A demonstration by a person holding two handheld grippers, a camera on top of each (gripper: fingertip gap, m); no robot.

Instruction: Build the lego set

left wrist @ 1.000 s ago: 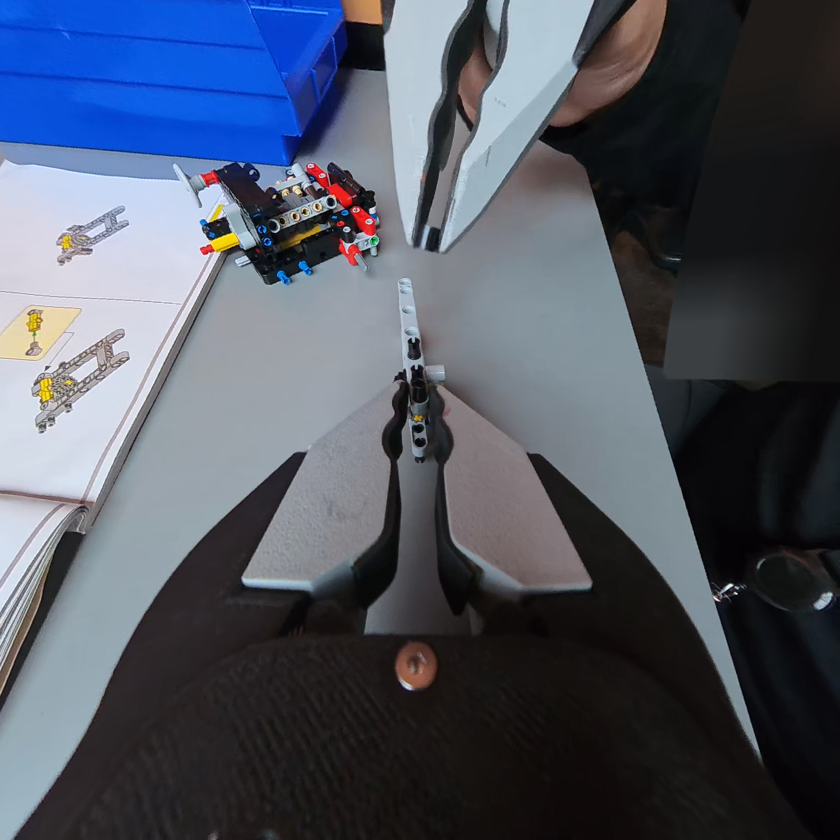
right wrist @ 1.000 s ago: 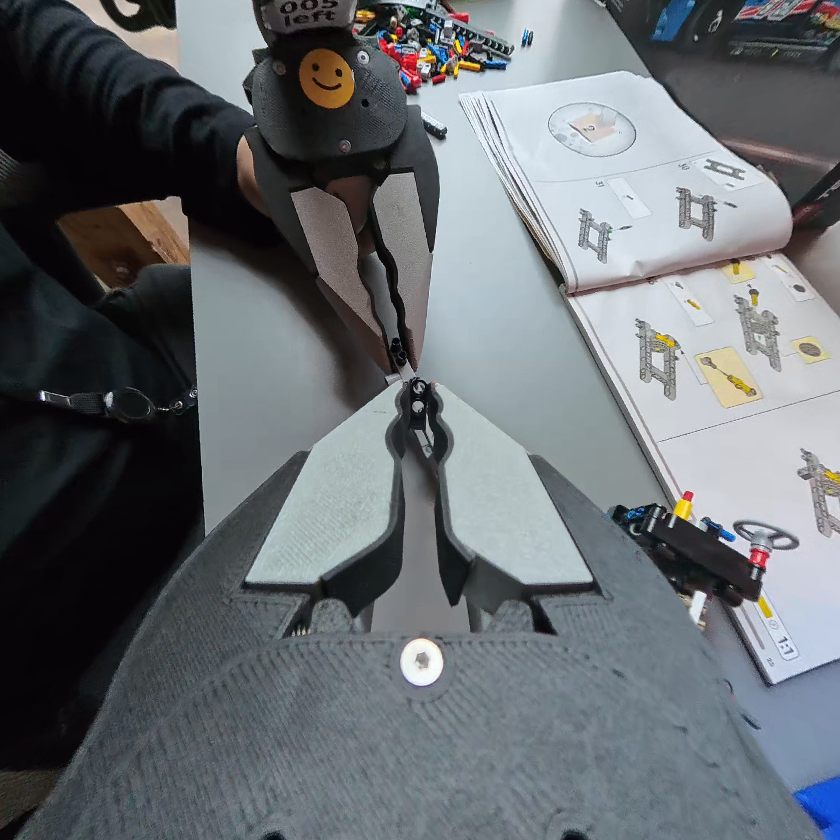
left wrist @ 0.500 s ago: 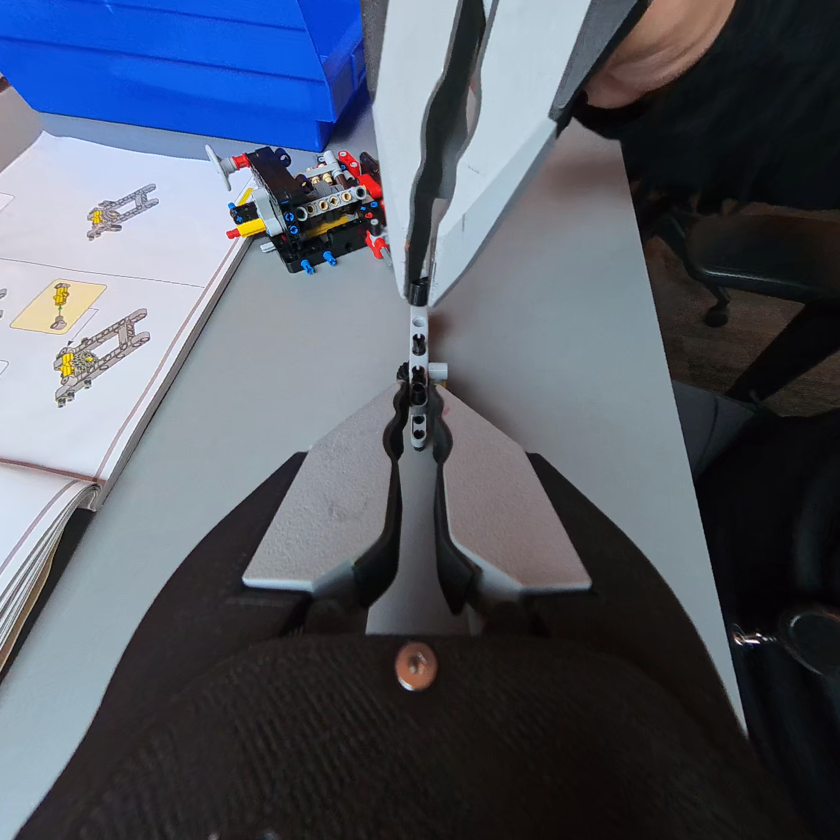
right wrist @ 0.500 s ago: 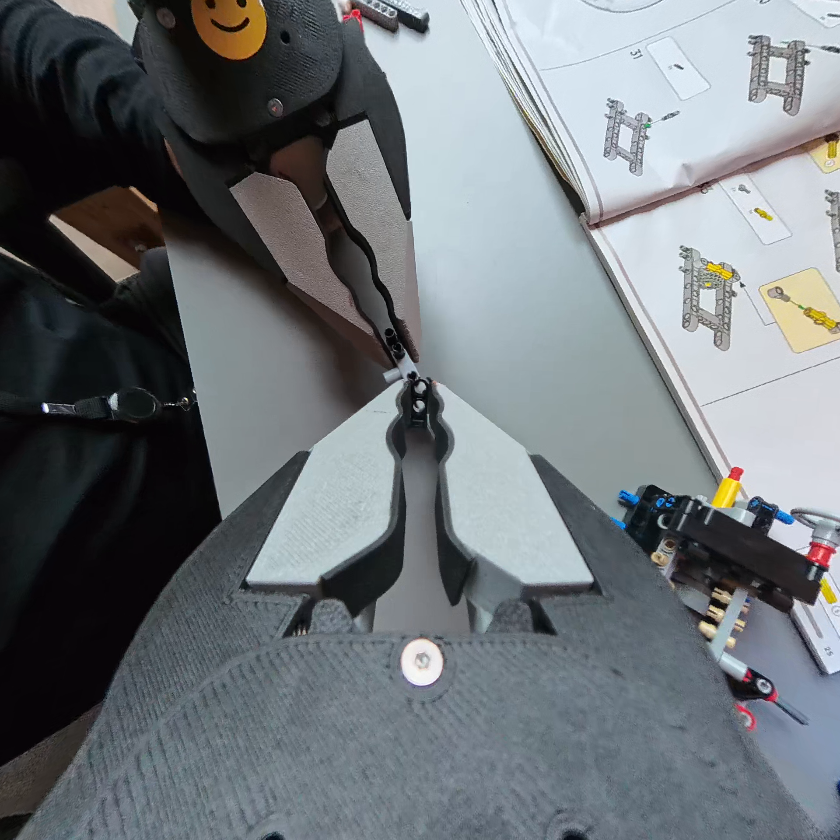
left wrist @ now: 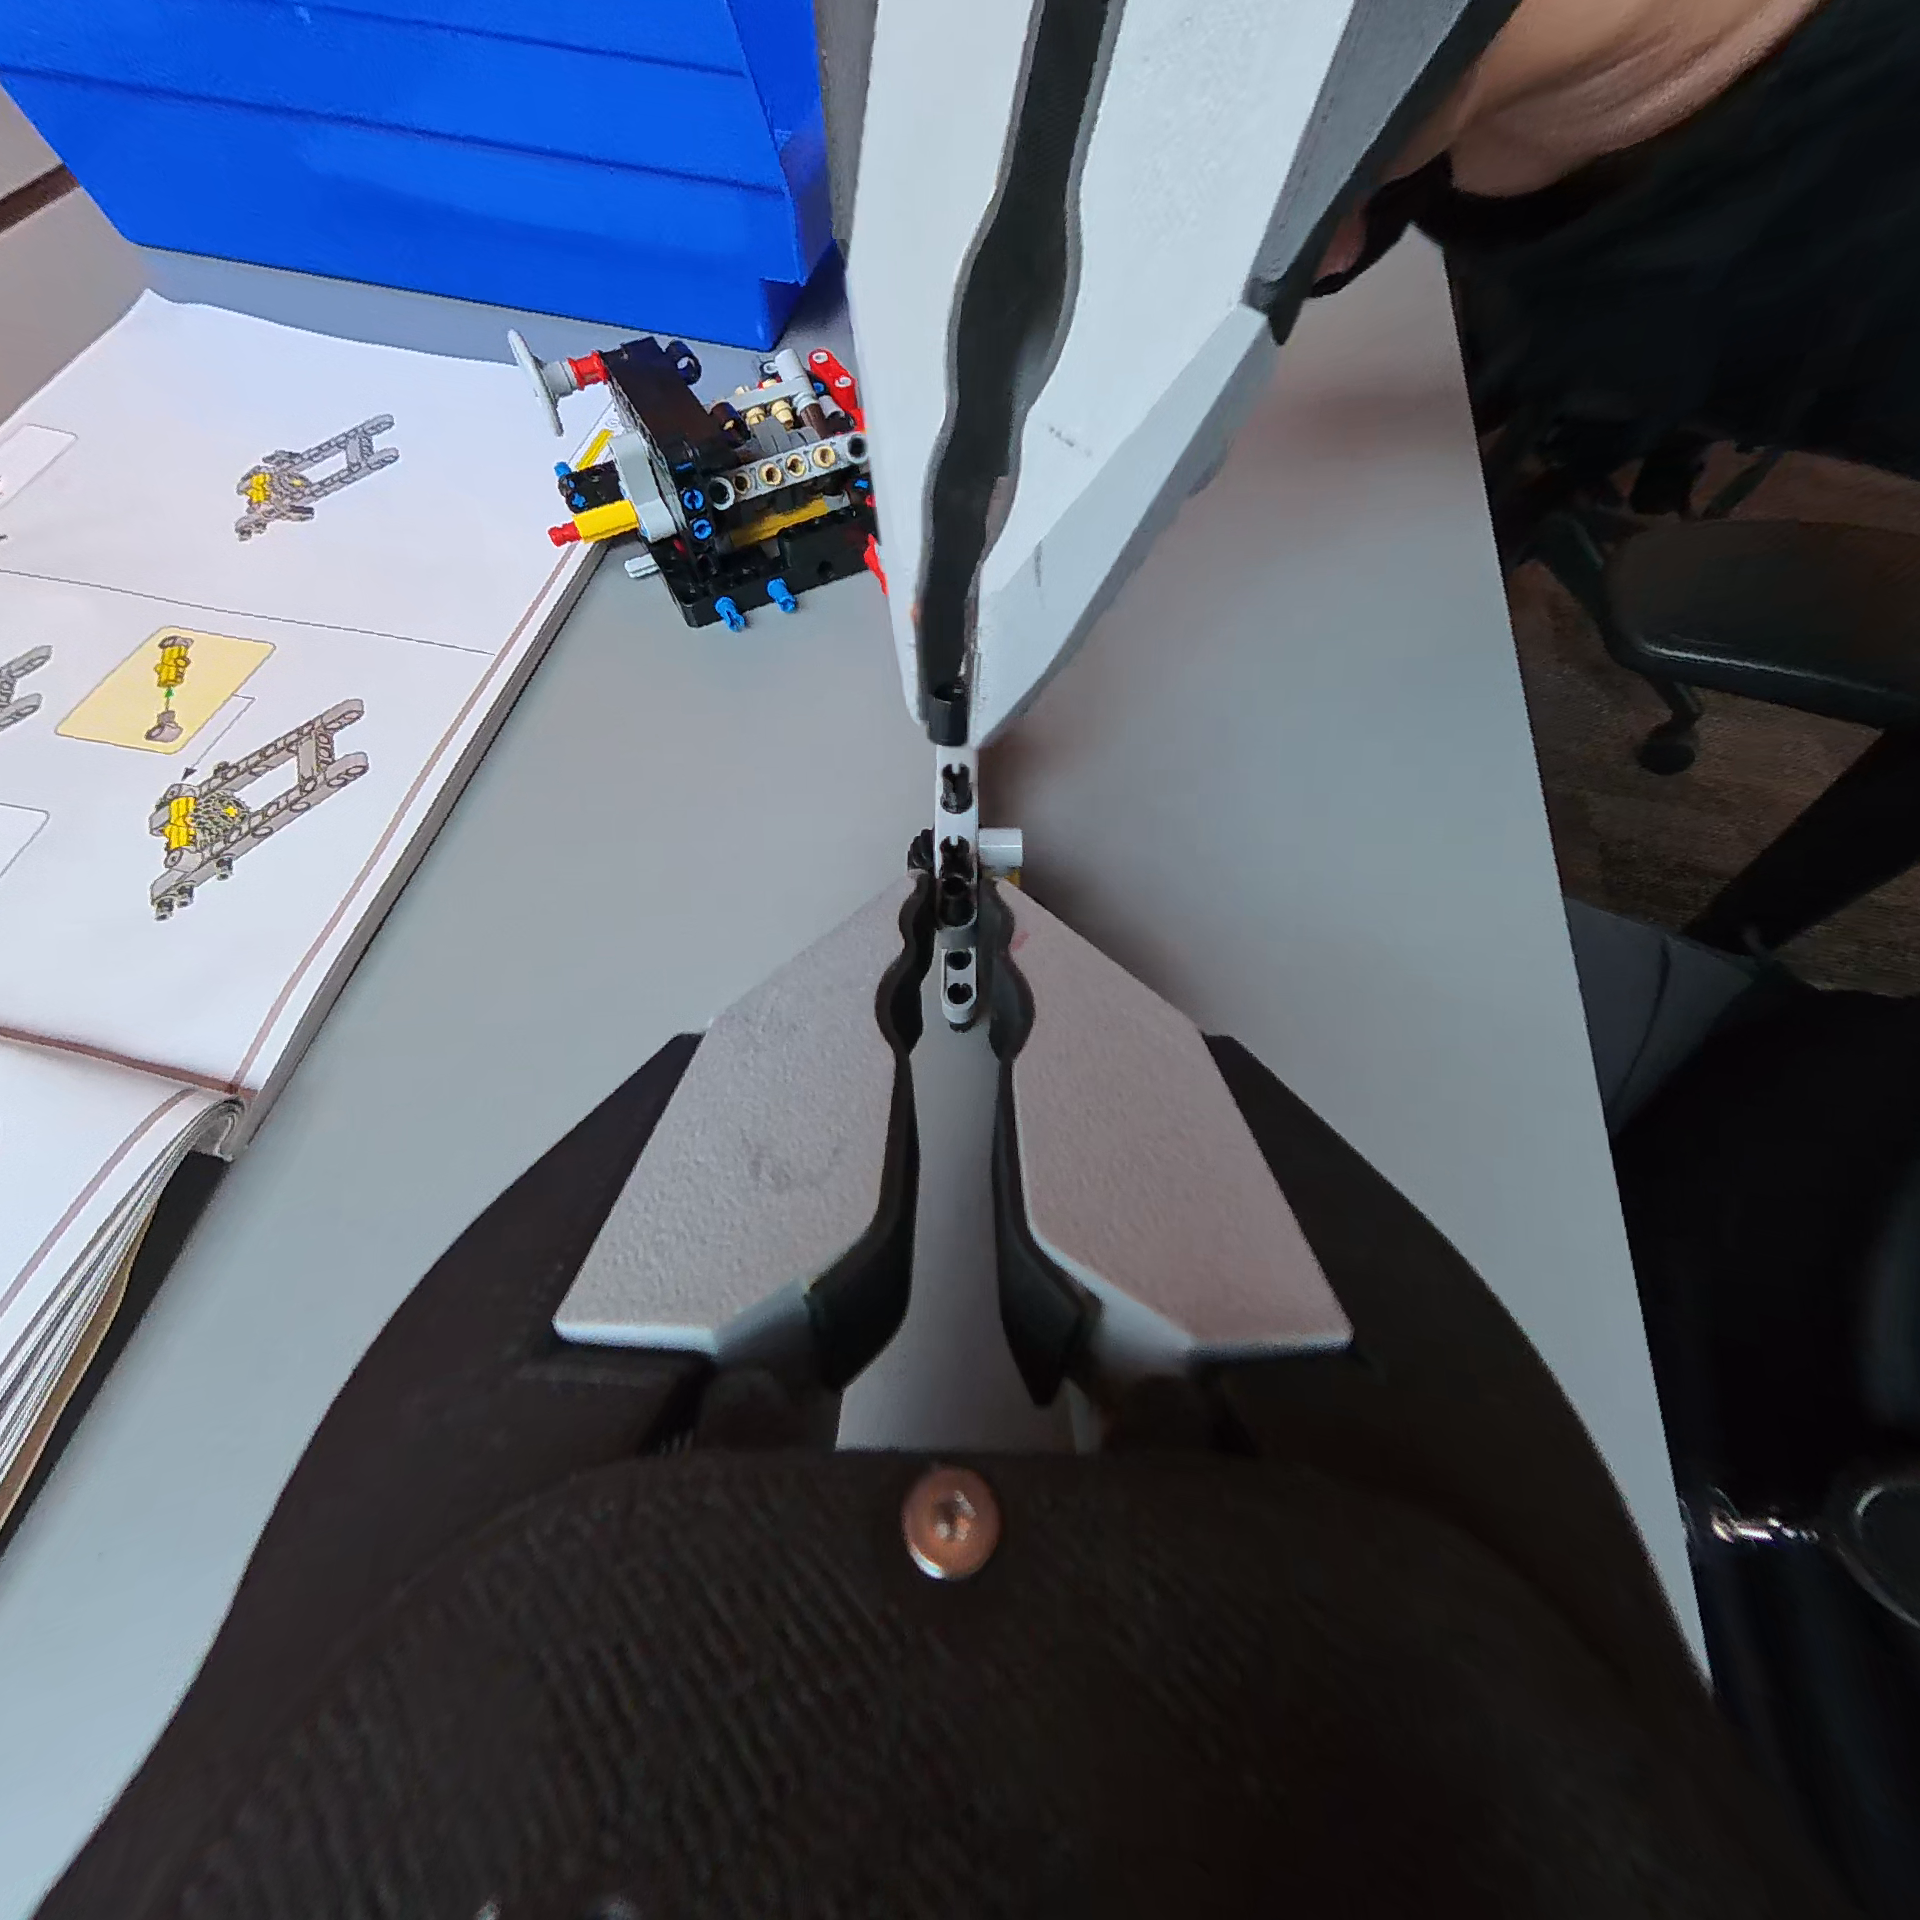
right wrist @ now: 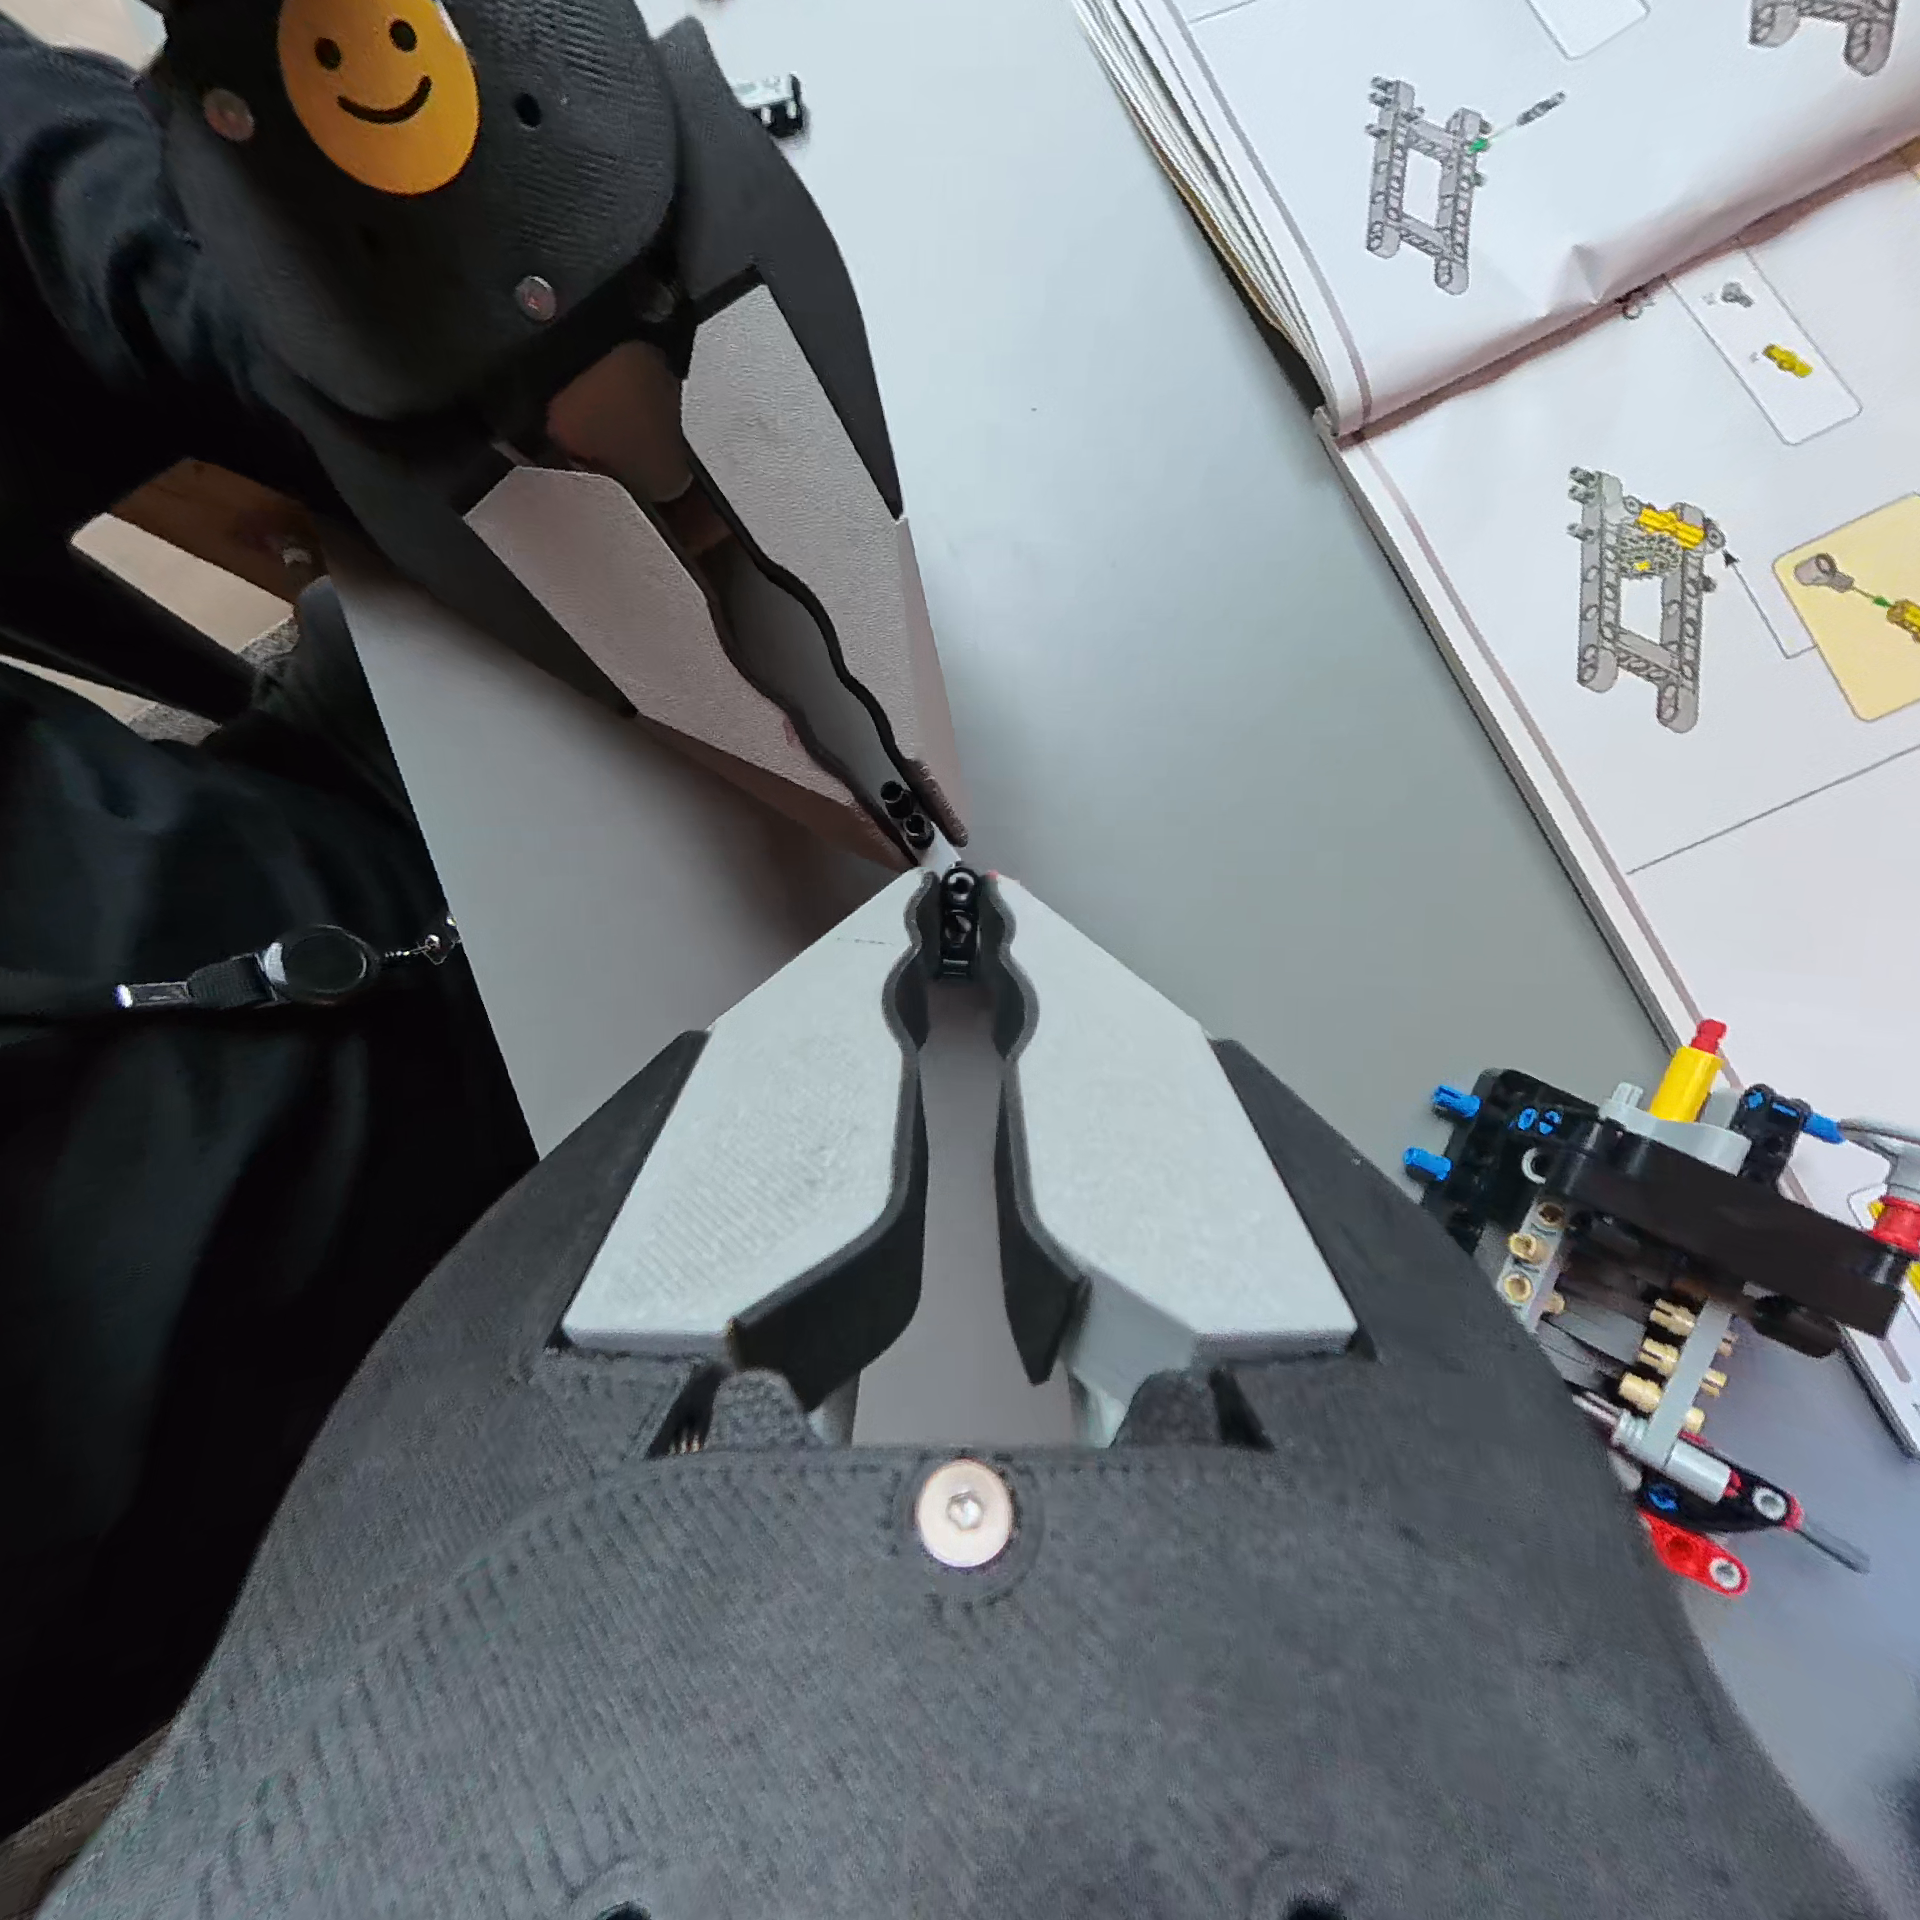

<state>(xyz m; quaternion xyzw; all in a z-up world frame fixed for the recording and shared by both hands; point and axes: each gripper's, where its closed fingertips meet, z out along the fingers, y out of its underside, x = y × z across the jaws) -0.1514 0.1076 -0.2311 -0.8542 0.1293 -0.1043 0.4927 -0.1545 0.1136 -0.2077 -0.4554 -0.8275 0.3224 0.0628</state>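
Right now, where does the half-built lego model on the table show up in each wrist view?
Left wrist view: the half-built lego model sits upper centre-left, in front of the blue bin, partly hidden by the right gripper.
Right wrist view: it lies at the right edge, lower half.
Shared landmark: the open instruction booklet, whose edge the model overlaps.

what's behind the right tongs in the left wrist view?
The partly built model and the blue bin run behind the right tongs, each with its right end hidden. The black pin at their tips shows.
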